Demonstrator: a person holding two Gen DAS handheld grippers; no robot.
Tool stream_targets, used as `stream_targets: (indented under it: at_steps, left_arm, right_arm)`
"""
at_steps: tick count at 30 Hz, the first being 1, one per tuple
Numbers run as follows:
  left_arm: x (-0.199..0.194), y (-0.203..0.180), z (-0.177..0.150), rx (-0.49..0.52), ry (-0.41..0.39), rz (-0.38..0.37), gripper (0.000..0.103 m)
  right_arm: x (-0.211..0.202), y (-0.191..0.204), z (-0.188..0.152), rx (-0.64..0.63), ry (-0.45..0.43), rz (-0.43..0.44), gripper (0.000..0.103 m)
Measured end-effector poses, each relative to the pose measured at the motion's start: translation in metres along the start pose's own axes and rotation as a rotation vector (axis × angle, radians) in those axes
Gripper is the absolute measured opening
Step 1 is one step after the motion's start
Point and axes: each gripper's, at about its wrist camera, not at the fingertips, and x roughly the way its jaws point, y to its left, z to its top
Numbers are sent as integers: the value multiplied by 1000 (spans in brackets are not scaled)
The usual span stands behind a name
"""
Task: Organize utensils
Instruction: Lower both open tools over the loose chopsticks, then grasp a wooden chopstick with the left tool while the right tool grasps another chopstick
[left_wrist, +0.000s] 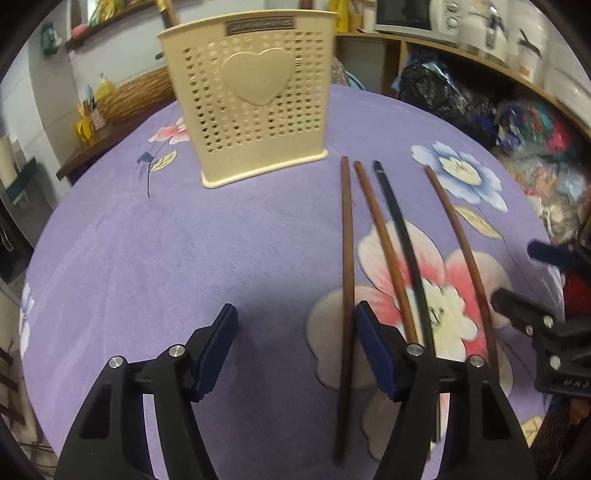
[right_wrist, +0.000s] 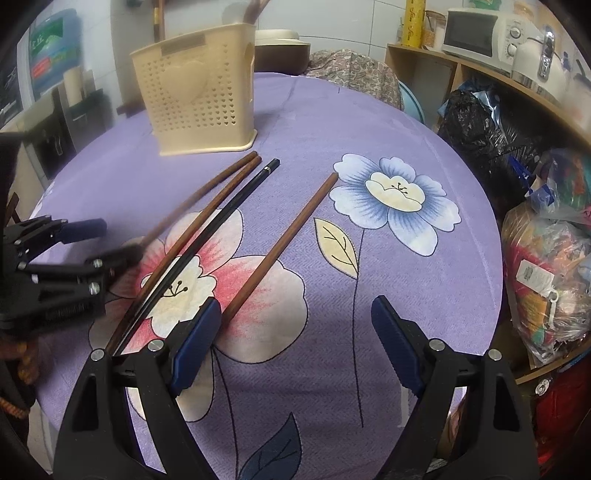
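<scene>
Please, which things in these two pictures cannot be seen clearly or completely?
- Holder: its inside is hidden by its own front wall, left wrist view.
- Label on the holder: blurred, unreadable.
- Black chopstick: near end covered by the left gripper.
- Right brown chopstick: near end passes behind the right gripper finger.

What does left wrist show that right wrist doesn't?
Left wrist only: the holder's heart panel face-on, and the leftmost brown chopstick lying between the left gripper's open jaws, untouched. Right wrist only: the rightmost brown chopstick running in beside the right gripper's inner pad, plus the dark blue leaf print. Both: four chopsticks, including the black chopstick, on the purple floral cloth.
</scene>
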Motion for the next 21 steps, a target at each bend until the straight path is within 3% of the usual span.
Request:
stream_targets:
  at_steps: [3, 7, 12, 14, 19, 21]
  left_arm:
    - [7, 0, 11, 17, 8, 25, 64]
    - [16, -18, 27, 120, 21, 34, 61]
    - [38, -25, 57, 124, 45, 8, 44]
    - [46, -28, 67, 126, 56, 2, 35]
    - [60, -32, 81, 117, 63, -7, 22]
    - [64, -33, 84, 103, 63, -10, 20]
  right_arm:
    - [5, -4, 5, 15, 4, 20, 83]
    - [11, -11, 19, 27, -2, 33, 83]
    - [21, -18, 38, 54, -7, 47, 82]
    - [26, -17, 46, 47, -6, 48, 78]
    - [48, -22, 62, 80, 29, 28, 49]
    - [54, -24, 67, 113, 45, 43, 43]
